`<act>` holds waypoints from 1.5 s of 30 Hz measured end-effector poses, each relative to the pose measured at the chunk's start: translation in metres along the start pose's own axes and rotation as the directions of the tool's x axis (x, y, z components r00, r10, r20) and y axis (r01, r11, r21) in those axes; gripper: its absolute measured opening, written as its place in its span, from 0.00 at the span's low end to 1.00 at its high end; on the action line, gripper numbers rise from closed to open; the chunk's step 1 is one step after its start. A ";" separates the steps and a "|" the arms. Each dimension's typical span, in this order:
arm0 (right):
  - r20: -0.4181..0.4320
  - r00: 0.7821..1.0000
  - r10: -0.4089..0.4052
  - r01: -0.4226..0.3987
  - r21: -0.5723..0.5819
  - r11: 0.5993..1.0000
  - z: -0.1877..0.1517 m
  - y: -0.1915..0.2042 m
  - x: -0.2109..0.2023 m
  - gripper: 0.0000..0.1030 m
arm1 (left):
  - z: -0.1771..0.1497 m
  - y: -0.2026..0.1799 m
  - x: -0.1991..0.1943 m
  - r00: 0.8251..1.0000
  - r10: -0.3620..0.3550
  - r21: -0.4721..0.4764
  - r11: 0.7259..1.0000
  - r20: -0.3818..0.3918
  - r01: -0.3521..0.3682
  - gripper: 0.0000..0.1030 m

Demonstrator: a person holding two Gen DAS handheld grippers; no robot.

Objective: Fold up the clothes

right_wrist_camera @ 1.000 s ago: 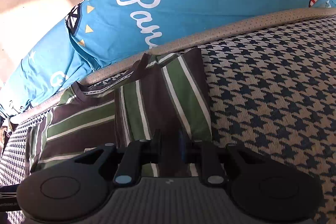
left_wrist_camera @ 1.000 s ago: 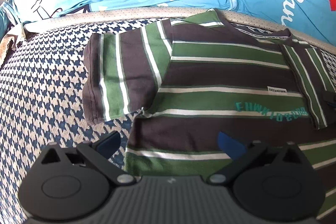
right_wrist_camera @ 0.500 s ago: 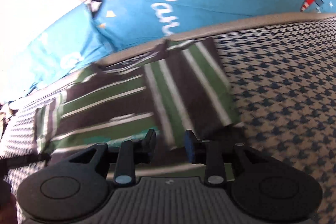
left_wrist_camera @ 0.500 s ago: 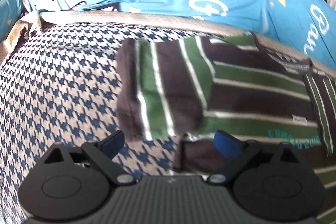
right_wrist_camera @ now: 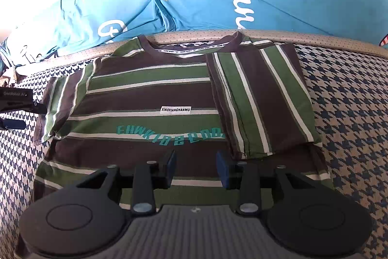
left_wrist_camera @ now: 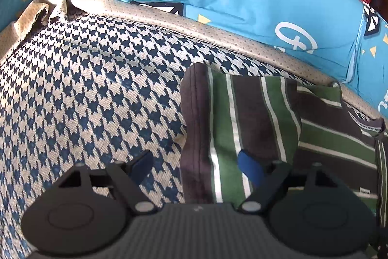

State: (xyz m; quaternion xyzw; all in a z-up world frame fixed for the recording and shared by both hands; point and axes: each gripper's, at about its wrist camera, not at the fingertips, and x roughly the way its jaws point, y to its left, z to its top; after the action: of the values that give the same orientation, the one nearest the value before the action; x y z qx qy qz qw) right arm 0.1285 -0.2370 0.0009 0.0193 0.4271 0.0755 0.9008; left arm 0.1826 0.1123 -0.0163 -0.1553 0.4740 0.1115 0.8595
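Striped knit shirt (right_wrist_camera: 150, 98) flat on houndstooth weave (left_wrist_camera: 84, 89); left gripper (left_wrist_camera: 194, 166), right gripper (right_wrist_camera: 195, 166) both spread

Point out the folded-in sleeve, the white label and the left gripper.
sleeve (right_wrist_camera: 262, 98), right wrist view, mid panel of the sleeve folded over the chest.
label (right_wrist_camera: 176, 110), right wrist view, centre of the white tag.
left gripper (left_wrist_camera: 194, 165), left wrist view, midway between fingertips.

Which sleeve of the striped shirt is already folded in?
The right sleeve: it lies flat across the shirt's chest. The left sleeve sticks out sideways onto the checked cover.
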 end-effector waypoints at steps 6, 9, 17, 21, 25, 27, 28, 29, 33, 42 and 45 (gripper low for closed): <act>-0.010 1.000 -0.003 0.003 0.001 1.000 0.002 0.000 0.004 0.36 | 0.007 0.006 0.016 0.999 -0.047 -0.047 0.998 -0.021 0.046 0.82; -0.014 1.000 -0.002 0.002 0.002 1.000 0.002 0.000 0.005 0.36 | 0.008 0.004 0.019 0.998 -0.056 -0.043 0.998 -0.017 0.055 0.88; -0.013 1.000 -0.011 0.011 0.001 1.000 0.003 -0.002 0.006 0.36 | 0.009 -0.003 0.021 0.999 -0.033 -0.022 0.999 0.007 0.033 0.65; -0.012 1.000 -0.020 0.020 0.004 1.000 0.003 -0.004 0.006 0.36 | 0.009 -0.005 0.020 1.000 -0.016 -0.018 1.000 0.020 0.017 0.53; -0.007 1.000 -0.017 0.017 0.011 1.000 0.004 -0.005 0.005 0.36 | 0.007 -0.008 0.019 0.999 -0.018 -0.013 1.000 0.030 0.019 0.44; -0.005 1.000 -0.017 0.017 0.009 1.000 0.003 -0.005 0.005 0.36 | 0.007 -0.010 0.018 0.999 -0.032 -0.013 0.999 0.031 0.033 0.36; -0.005 1.000 -0.017 0.017 0.008 1.000 0.003 -0.005 0.005 0.36 | 0.007 -0.011 0.019 0.999 -0.035 -0.013 0.999 0.031 0.036 0.35; -0.005 1.000 -0.017 0.017 0.009 1.000 0.003 -0.005 0.005 0.36 | 0.007 -0.012 0.019 0.999 -0.034 -0.013 0.999 0.032 0.034 0.33; -0.004 1.000 -0.014 0.014 0.012 1.000 0.002 -0.006 0.004 0.36 | 0.006 -0.015 0.019 0.999 -0.032 -0.018 0.999 0.044 0.033 0.20; 0.000 1.000 -0.014 0.014 0.006 1.000 0.003 -0.007 0.002 0.36 | 0.003 -0.018 0.014 0.997 -0.048 -0.052 0.997 0.066 0.051 0.10; 0.002 1.000 -0.015 0.015 0.006 1.000 0.003 -0.008 0.002 0.36 | 0.002 -0.024 0.007 0.994 -0.073 -0.048 0.996 0.080 0.077 0.10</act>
State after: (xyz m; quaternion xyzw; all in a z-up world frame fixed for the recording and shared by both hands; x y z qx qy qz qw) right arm 0.1330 -0.2442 0.0002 0.0186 0.4264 0.0673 0.9019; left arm 0.1961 0.0913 -0.0176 -0.1906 0.4307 0.0971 0.8768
